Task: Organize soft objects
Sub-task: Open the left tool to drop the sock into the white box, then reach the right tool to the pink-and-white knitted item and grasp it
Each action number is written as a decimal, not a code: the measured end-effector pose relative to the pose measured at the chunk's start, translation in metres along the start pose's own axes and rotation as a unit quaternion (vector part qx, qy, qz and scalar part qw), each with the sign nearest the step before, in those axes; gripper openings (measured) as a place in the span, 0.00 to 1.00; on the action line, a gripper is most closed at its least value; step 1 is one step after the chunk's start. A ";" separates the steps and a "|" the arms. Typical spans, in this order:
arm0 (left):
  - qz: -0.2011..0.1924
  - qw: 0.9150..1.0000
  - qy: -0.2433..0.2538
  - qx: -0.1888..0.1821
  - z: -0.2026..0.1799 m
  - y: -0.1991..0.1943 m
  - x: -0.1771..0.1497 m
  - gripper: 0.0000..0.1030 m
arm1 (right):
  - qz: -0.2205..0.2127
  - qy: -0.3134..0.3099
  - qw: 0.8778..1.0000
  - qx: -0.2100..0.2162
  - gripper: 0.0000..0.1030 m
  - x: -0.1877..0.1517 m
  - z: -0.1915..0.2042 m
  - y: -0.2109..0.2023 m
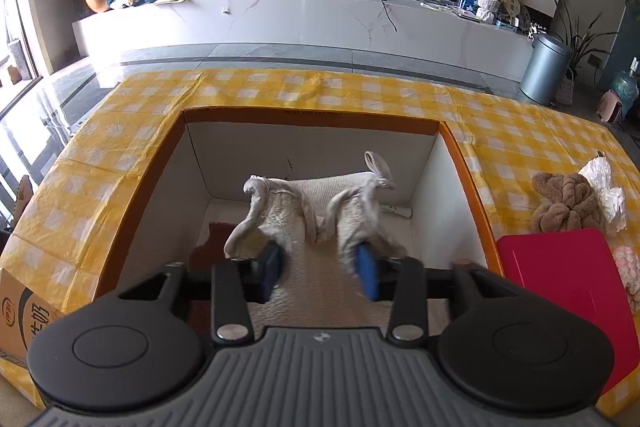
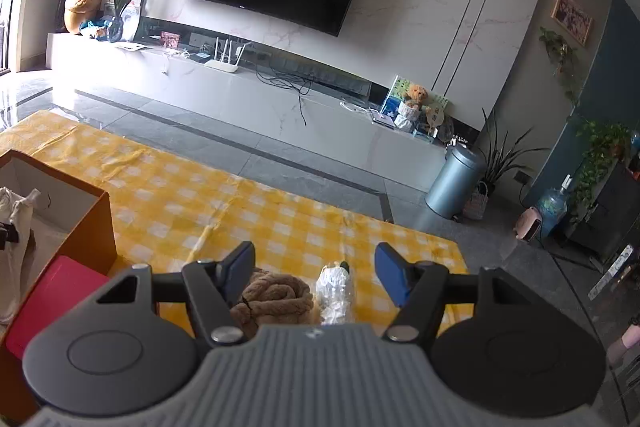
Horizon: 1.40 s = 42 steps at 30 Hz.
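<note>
Cream toy over the box, brown one next

My left gripper (image 1: pixel 320 273) hung above the open cardboard box (image 1: pixel 312 117), jaws parted around a cream knitted toy (image 1: pixel 316 223) draped down into it. My right gripper (image 2: pixel 316 277), jaws wide and holding nothing, sat just above the brown plush (image 2: pixel 276 297) on the checked cloth (image 2: pixel 208 203), nearer than the left, plastic wrapper (image 2: pixel 335 291) beside it.

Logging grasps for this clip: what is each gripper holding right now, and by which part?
The left gripper hangs open over the white plush in the box, not gripping it. The right gripper is open, holding nothing.
</note>
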<state>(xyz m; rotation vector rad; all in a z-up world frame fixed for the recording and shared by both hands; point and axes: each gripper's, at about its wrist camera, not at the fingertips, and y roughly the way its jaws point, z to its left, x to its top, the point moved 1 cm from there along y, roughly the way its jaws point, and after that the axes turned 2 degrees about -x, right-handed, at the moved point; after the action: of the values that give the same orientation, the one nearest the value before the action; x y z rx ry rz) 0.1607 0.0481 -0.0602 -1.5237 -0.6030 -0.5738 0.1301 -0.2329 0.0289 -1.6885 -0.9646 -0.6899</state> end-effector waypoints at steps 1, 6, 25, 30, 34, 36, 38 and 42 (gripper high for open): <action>-0.011 1.000 0.018 0.005 -0.005 -0.001 -0.003 0.91 | 0.004 0.003 1.000 -0.001 0.64 -0.003 -0.001 0.001; -0.036 0.997 0.051 0.052 -0.021 -0.005 -0.007 0.90 | 0.018 0.022 1.000 0.003 0.64 -0.003 -0.010 0.006; -0.104 0.992 0.051 0.040 -0.028 -0.088 -0.001 0.90 | 0.045 0.030 0.999 -0.004 0.74 -0.064 -0.041 0.025; -0.120 0.991 0.050 0.032 -0.046 -0.108 -0.005 0.90 | 0.046 0.093 0.995 0.004 0.74 -0.066 -0.055 0.022; -0.131 0.989 0.062 0.014 -0.071 -0.125 -0.002 0.90 | 0.030 0.141 0.989 0.023 0.79 -0.062 -0.067 0.012; -0.138 0.987 0.079 -0.003 -0.087 -0.133 -0.003 0.90 | 0.016 0.137 0.990 0.025 0.80 -0.063 -0.068 0.007; -0.141 0.985 0.096 -0.020 -0.103 -0.138 -0.004 0.90 | 0.014 0.135 0.990 0.033 0.80 -0.066 -0.070 0.006; -0.122 0.983 0.119 -0.064 -0.137 -0.131 -0.005 0.90 | 0.031 0.153 0.987 0.029 0.80 -0.075 -0.081 0.016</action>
<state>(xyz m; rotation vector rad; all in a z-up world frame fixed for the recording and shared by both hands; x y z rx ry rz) 0.0681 -0.0855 0.0374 -1.4818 -0.5787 -0.9834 0.1065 -0.3321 -0.0152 -1.5008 -0.7065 -0.8429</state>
